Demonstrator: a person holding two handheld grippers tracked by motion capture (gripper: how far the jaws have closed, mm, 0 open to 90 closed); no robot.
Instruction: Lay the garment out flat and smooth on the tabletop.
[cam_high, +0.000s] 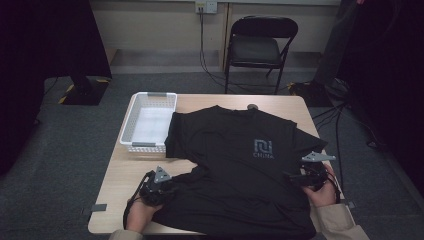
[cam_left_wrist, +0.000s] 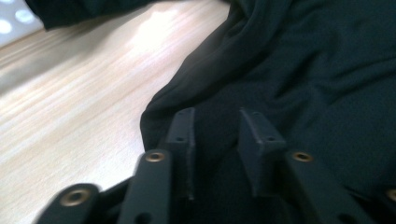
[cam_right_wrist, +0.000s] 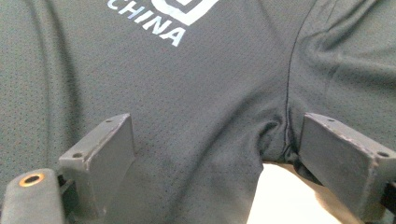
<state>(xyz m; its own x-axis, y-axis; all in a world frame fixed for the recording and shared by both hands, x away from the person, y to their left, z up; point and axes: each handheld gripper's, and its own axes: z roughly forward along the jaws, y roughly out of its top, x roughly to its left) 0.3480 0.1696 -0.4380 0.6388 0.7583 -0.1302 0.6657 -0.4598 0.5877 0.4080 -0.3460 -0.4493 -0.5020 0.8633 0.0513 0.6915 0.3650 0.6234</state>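
While the black T-shirt (cam_high: 240, 165) lies spread face up across most of the pale wooden surface (cam_high: 117, 175), its hem hangs over the near edge, and that overhang looks like the main hazard: a pull toward the person could drag the whole garment off. One sleeve already drapes over the rim of the white basket (cam_high: 145, 107) at the far left, so a sideways tug could shift the basket or snag cloth on its wall.

Next comes the right side. The right gripper (cam_high: 306, 176) sits at the underarm seam below the printed logo (cam_high: 263, 148), its jaws wide, with the seam bunched between them but neither pad pressing on it. Closing here risks catching several layers at once, or only the puckered ridge, which would slip free on a lift.

Smaller again is the left gripper (cam_high: 167, 189) at the opposite edge. Its jaws stand narrow with a clear gap, the fold of cloth beneath and ahead of them rather than pinched. Held that narrow, they may simply push the rumpled edge along and deepen the creases, and an uneven grab against the right side would skew any fold.
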